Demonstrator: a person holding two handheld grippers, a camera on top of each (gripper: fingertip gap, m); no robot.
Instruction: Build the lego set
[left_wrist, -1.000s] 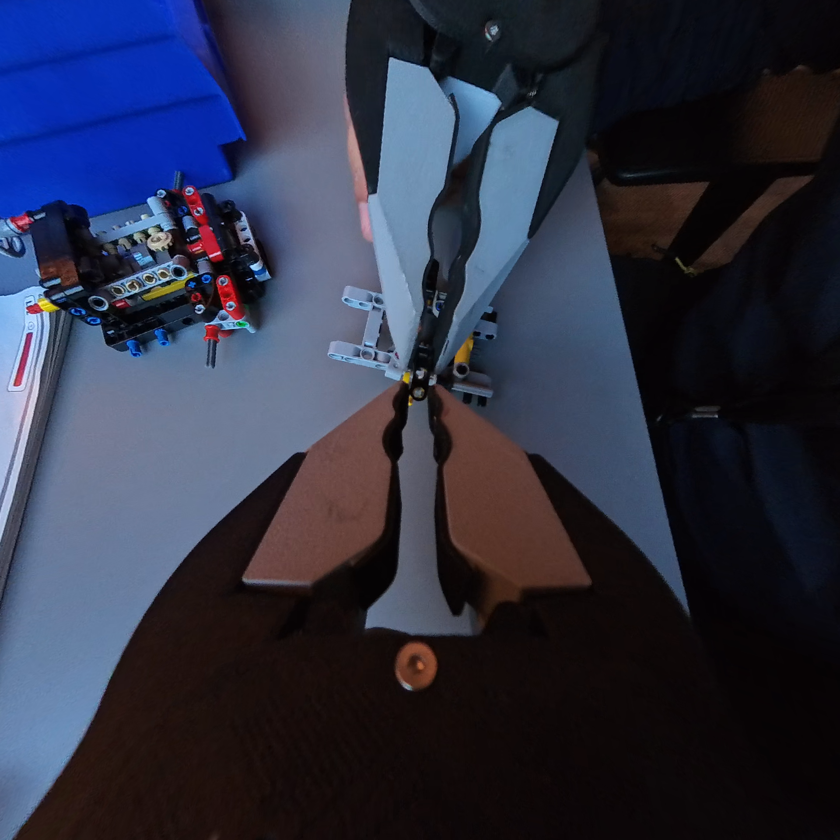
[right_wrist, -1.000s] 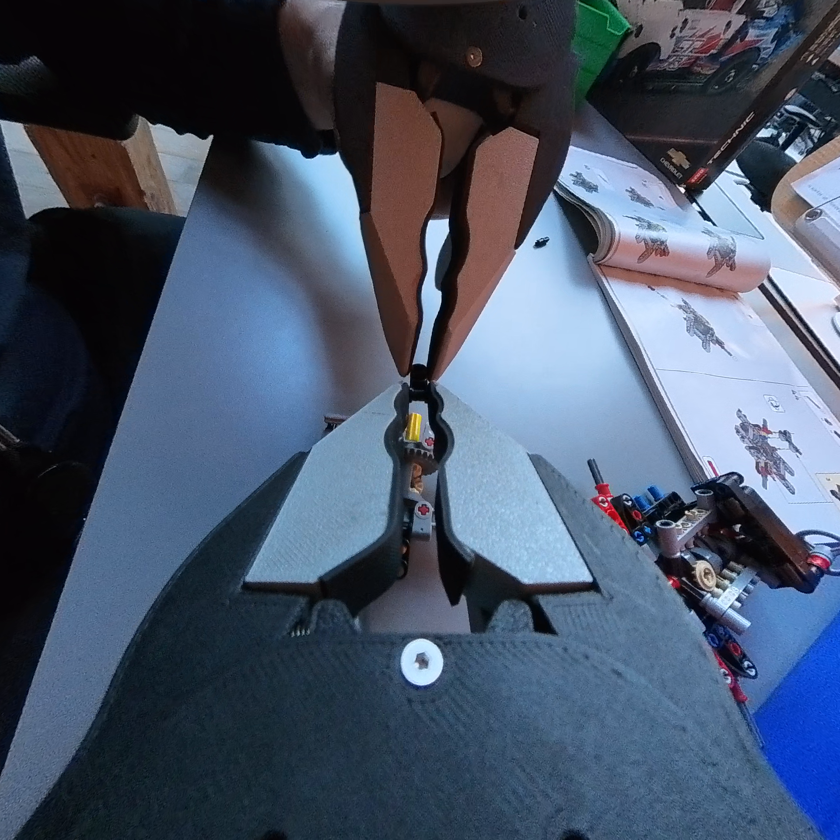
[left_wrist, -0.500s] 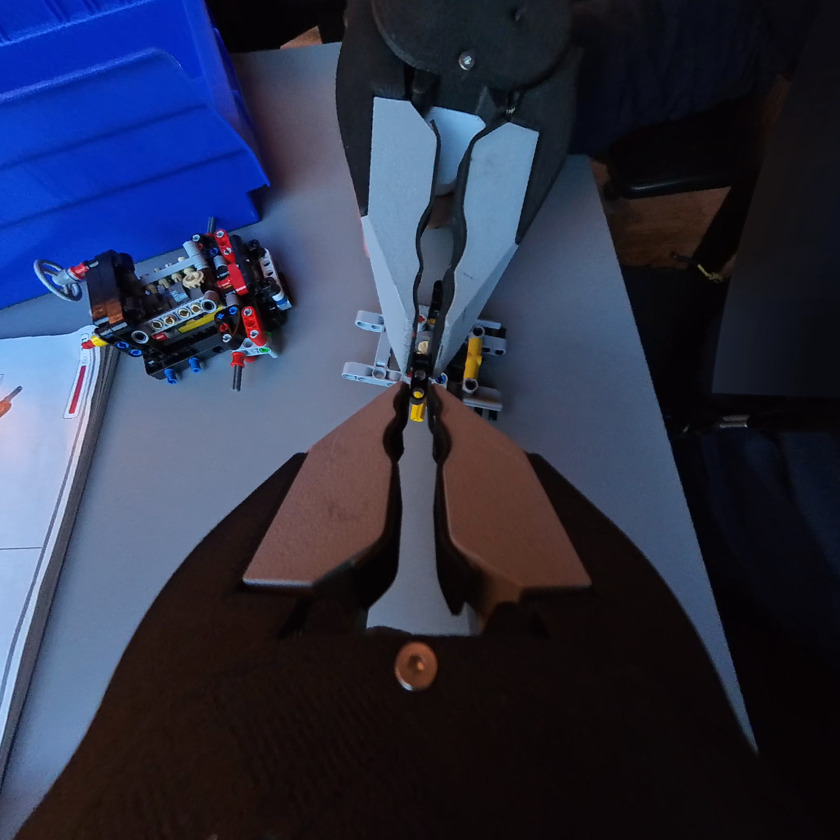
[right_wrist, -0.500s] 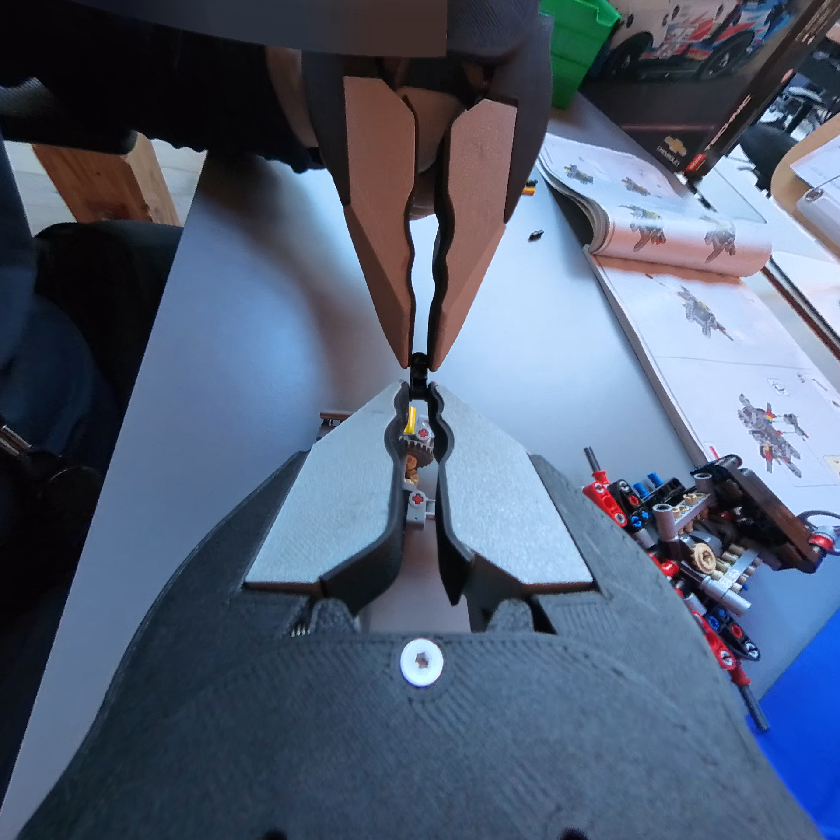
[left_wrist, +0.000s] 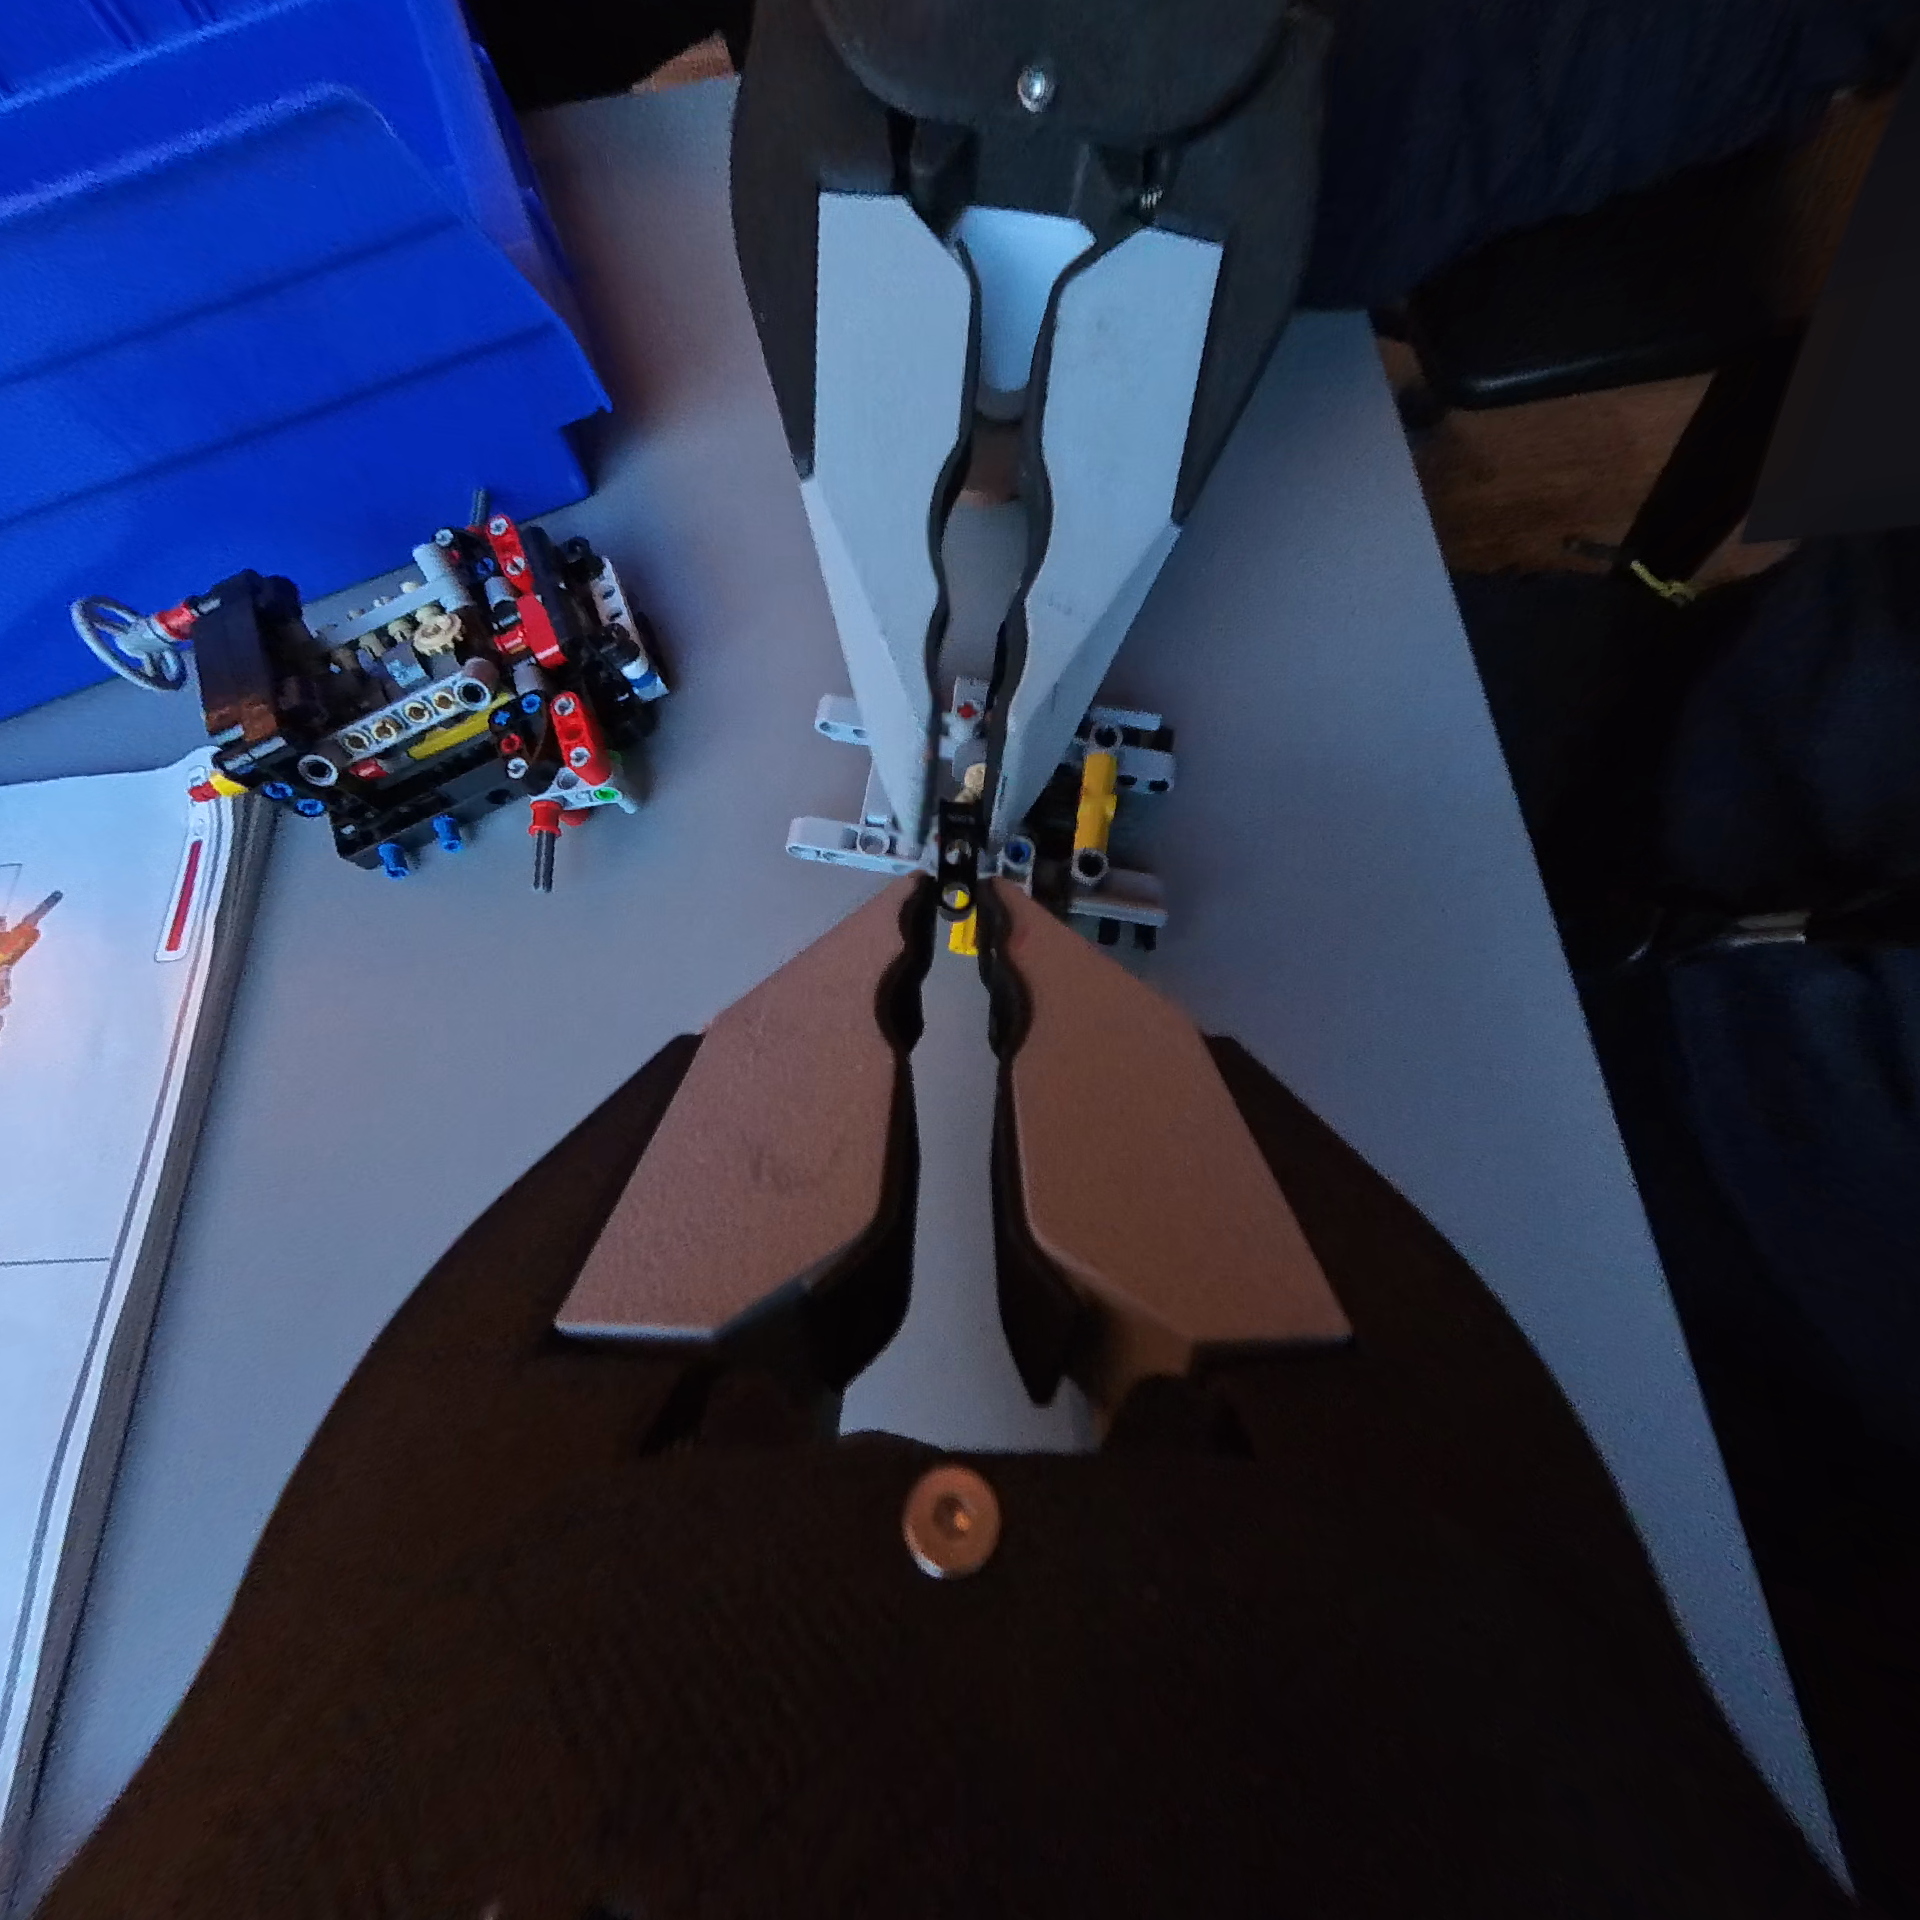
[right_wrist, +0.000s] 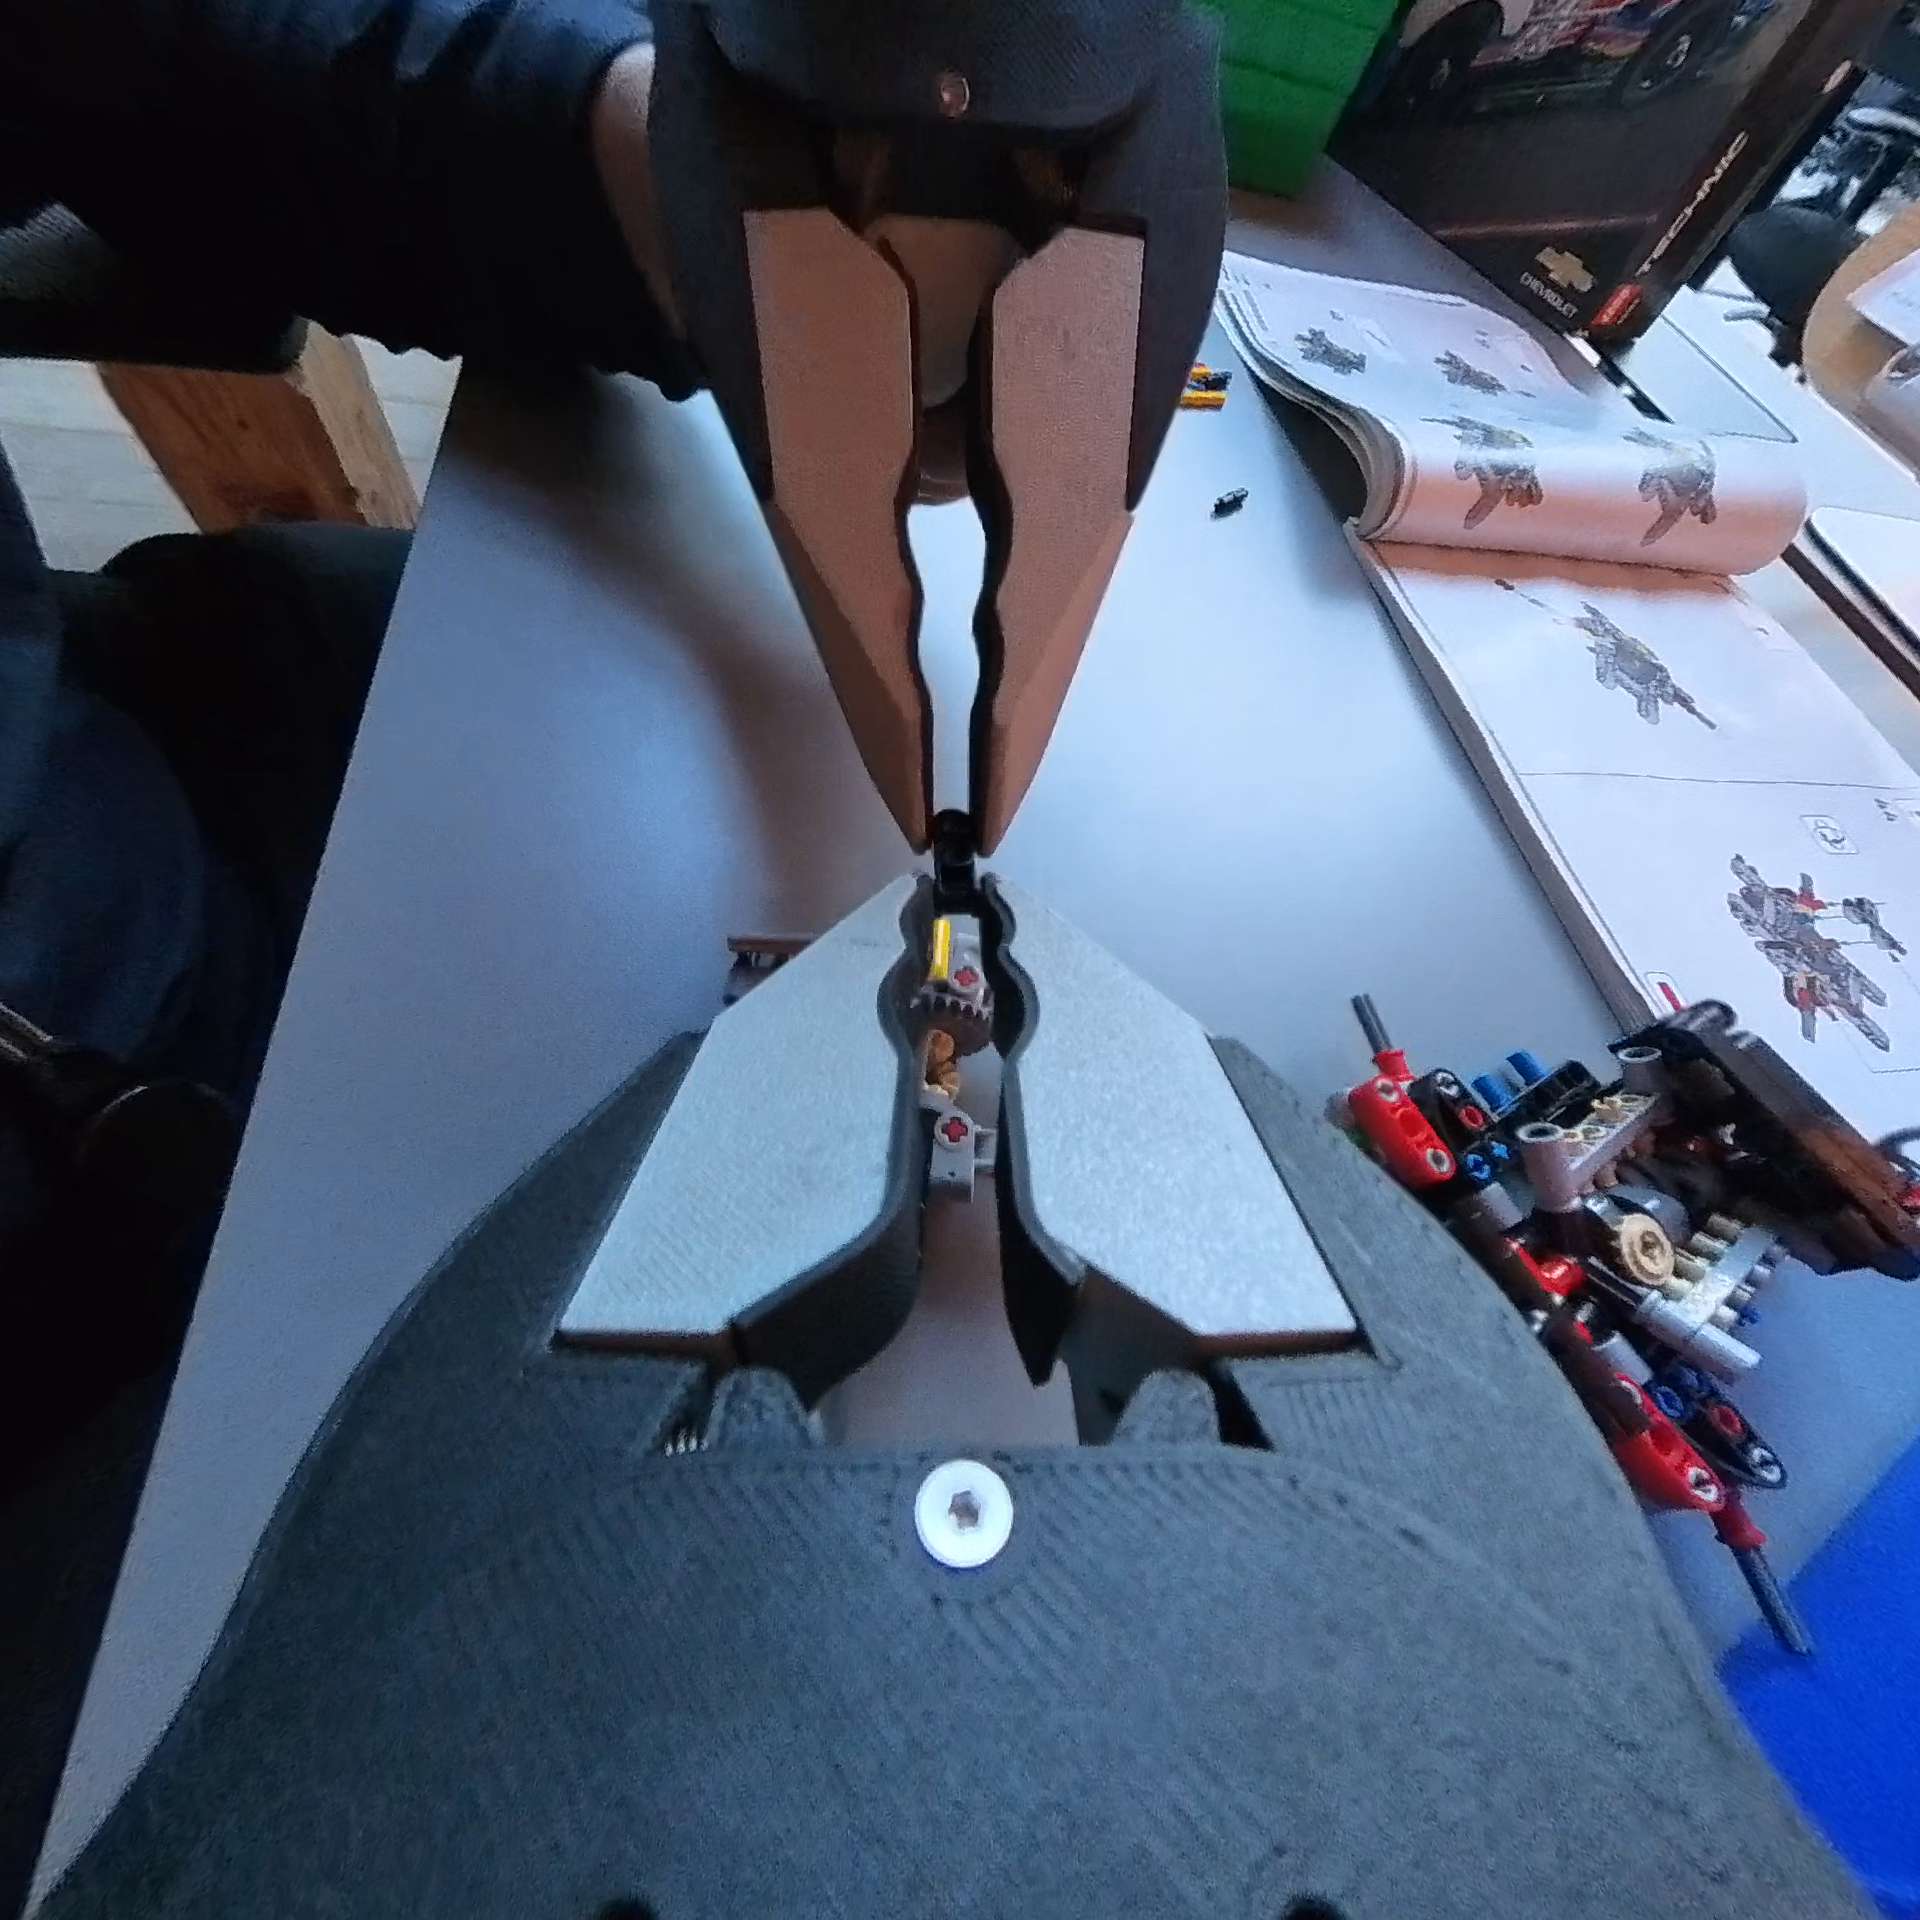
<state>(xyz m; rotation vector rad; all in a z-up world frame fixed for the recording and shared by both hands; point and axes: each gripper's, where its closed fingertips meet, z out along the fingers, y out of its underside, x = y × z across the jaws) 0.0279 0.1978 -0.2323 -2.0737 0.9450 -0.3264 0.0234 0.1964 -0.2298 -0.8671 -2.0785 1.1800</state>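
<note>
Small black plastic connector piece (left_wrist: 957, 868) pinched between both claws, tip to tip, above grey surface (left_wrist: 416, 1039). Left claw (left_wrist: 957, 902) clamped on one end, right claw (right_wrist: 957, 891) on the other. Grey-yellow brick frame (left_wrist: 1101, 821) beneath; multicoloured brick assembly (left_wrist: 436, 707) well left.

I see my left hand-held gripper (left_wrist: 958, 902) and right hand-held gripper (right_wrist: 954, 883) meeting tip to tip over a small brick frame (left_wrist: 1127, 764) on the bench (left_wrist: 416, 1039); both pinch one short link (left_wrist: 958, 852); left of them sits a bigger brick assembly (left_wrist: 416, 707), a bin (left_wrist: 260, 260) behind it; a booklet (left_wrist: 83, 1039) lies at the left edge.
</note>
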